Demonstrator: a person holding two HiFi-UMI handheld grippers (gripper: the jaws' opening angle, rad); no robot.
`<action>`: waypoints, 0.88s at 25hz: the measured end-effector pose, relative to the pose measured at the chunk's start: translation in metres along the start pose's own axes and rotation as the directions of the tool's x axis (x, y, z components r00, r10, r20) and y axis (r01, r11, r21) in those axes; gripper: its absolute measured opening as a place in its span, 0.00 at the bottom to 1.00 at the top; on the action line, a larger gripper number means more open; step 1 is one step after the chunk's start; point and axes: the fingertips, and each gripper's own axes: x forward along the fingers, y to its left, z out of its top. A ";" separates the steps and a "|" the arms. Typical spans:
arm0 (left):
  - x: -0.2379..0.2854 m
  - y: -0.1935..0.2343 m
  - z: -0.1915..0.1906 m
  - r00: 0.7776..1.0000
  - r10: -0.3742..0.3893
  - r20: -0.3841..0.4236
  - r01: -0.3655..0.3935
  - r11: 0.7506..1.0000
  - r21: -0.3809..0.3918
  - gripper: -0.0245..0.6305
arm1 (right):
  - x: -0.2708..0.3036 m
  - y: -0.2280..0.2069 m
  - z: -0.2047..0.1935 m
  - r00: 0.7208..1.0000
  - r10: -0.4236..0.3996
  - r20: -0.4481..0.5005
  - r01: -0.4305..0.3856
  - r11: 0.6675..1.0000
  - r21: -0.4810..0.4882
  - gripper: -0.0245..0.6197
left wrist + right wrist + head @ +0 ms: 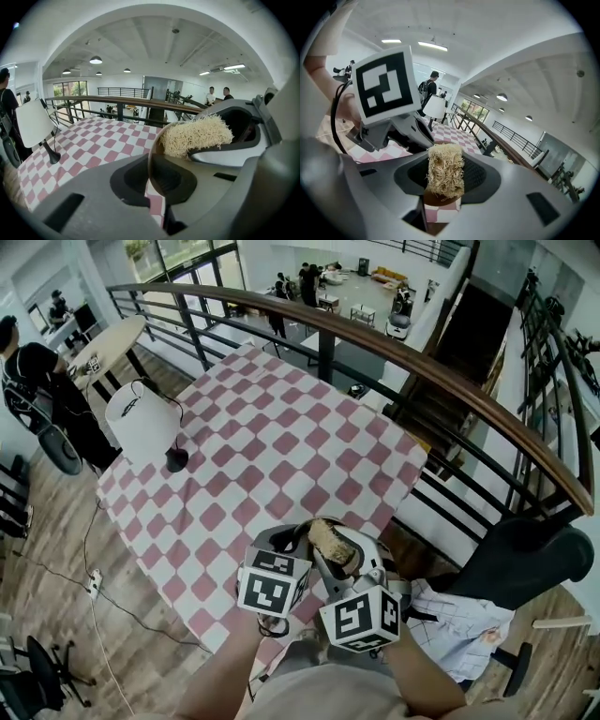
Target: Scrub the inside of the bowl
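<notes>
The left tongs point(157, 187) are closed on the rim of the brown bowl point(151, 161). Its thin edge stands between the two jaws, and the bowl is tipped up on its side. The right tongs point(443, 190) grip a straw-coloured scrubber point(445, 166) of coarse fibres. The jaws press on the scrubber from both sides. The scrubber's lower end meets the bowl's brown inner face. In the left gripper view it pokes over the rim from the right.

In the head view the two tongs sit close together, marker cubes towards the person. They hold the bowl in the air over the near corner of the counter point(272, 442). The counter has a pink-and-white checked cloth. A white lamp point(142, 420) stands near its far left edge, well apart from the bowl. A railing point(450, 390) runs past the counter's far side. A person in black point(42, 395) stands at the far left.
</notes>
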 end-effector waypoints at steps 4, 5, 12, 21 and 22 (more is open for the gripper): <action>-0.019 -0.012 0.012 0.999 0.006 0.045 -0.007 1.000 0.027 0.07 | -0.017 -0.005 0.005 1.000 -0.022 -0.002 0.022 1.000 -0.002 0.28; -0.023 -0.013 0.016 0.998 0.007 0.059 -0.009 0.999 0.034 0.07 | -0.021 -0.007 0.007 0.999 -0.035 0.002 0.035 0.999 -0.001 0.28; -0.041 -0.026 0.028 0.992 0.010 0.124 -0.015 0.999 0.041 0.08 | -0.039 -0.017 0.006 0.997 -0.077 -0.010 0.077 0.997 0.030 0.28; -0.055 -0.022 0.040 0.988 0.046 0.147 -0.051 0.998 0.031 0.09 | -0.044 0.016 0.000 0.998 -0.014 -0.062 0.012 1.000 -0.026 0.28; -0.055 -0.022 0.040 0.988 0.047 0.145 -0.052 0.998 0.029 0.09 | -0.044 0.022 -0.001 0.998 0.001 -0.060 -0.003 0.999 -0.035 0.28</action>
